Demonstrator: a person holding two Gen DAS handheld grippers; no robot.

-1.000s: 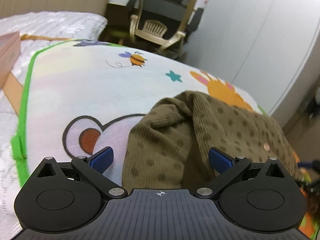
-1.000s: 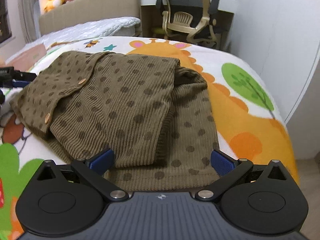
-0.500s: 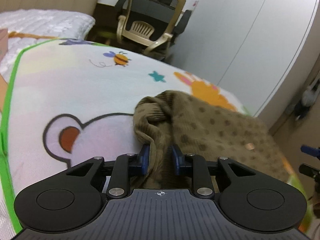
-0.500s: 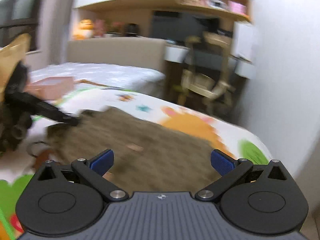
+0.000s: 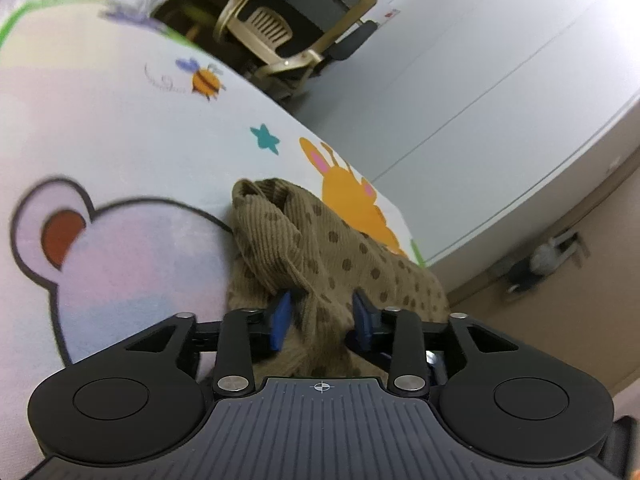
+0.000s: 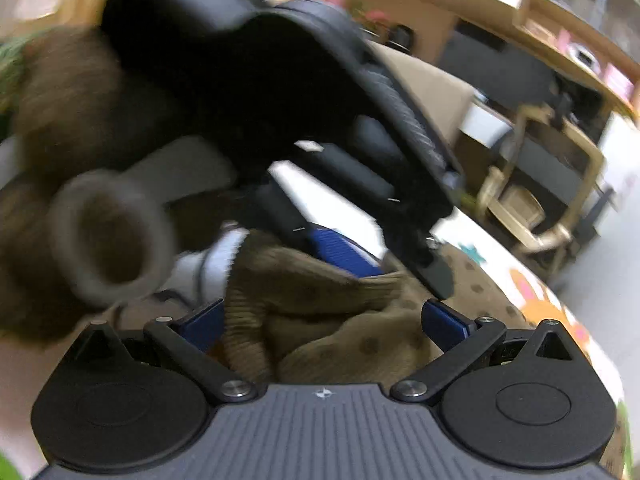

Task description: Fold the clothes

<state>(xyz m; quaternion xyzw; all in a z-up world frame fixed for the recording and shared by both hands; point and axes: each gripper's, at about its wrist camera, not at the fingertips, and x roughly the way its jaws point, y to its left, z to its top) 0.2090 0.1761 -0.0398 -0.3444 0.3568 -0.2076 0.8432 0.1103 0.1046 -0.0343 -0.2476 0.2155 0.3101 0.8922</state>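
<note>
An olive-brown ribbed garment with dark dots [image 5: 320, 240] lies on a cartoon-print bed cover [image 5: 132, 132]. My left gripper [image 5: 322, 316] is shut on a bunched edge of the garment and holds it up. In the right wrist view the same garment [image 6: 320, 312] lies between the blue pads of my right gripper [image 6: 322, 320], which is open. The left gripper's black body [image 6: 280, 92] fills that view just ahead, blurred, with one of its blue pads [image 6: 344, 252] on the cloth.
A beige and black office chair [image 5: 288, 28] stands beyond the bed's far edge, also seen in the right wrist view [image 6: 552, 184]. A white wardrobe wall [image 5: 500, 80] runs along the right of the bed. Shelves [image 6: 580, 40] line the far wall.
My left gripper closed on the garment's edge and lifted it. My right gripper swung left, close up to the left gripper, still open, with the garment's edge now between its pads.
</note>
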